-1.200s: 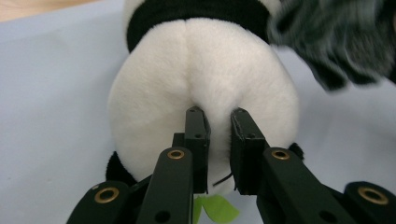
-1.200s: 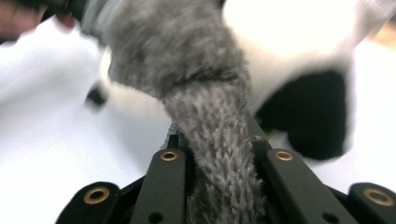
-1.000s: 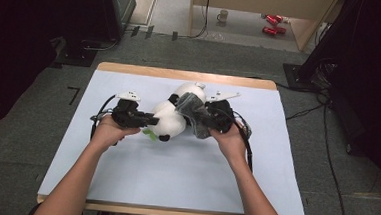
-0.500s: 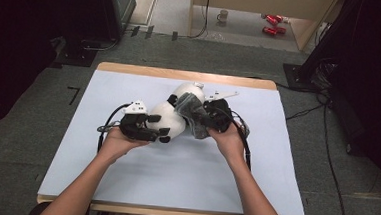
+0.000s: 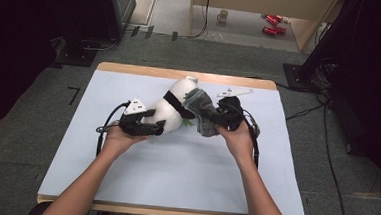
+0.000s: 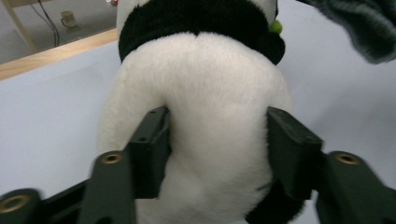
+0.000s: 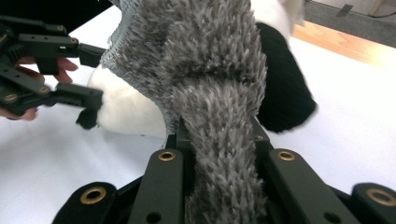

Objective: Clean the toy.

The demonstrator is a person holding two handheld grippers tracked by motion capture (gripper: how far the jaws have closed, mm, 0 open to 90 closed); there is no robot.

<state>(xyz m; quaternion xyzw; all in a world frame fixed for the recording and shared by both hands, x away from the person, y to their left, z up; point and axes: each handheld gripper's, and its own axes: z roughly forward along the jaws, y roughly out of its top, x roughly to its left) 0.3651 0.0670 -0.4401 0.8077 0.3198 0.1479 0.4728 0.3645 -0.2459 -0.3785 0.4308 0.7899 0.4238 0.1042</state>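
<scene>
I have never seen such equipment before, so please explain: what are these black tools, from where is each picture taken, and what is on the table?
There is no robot here. A person sits at a table covered with a pale blue sheet and holds a hand-operated gripper in each hand.

The high view looks down from above the person. The left gripper is at its left, the right gripper at its right.

The other two pictures come from small cameras riding on the grippers, looking along their black jaws.

On the table lies a plush panda, white with black bands. The left gripper view shows its jaws pressing into the panda's white body. The right gripper view shows its jaws shut on a fuzzy grey cloth, which lies against the panda.
</scene>
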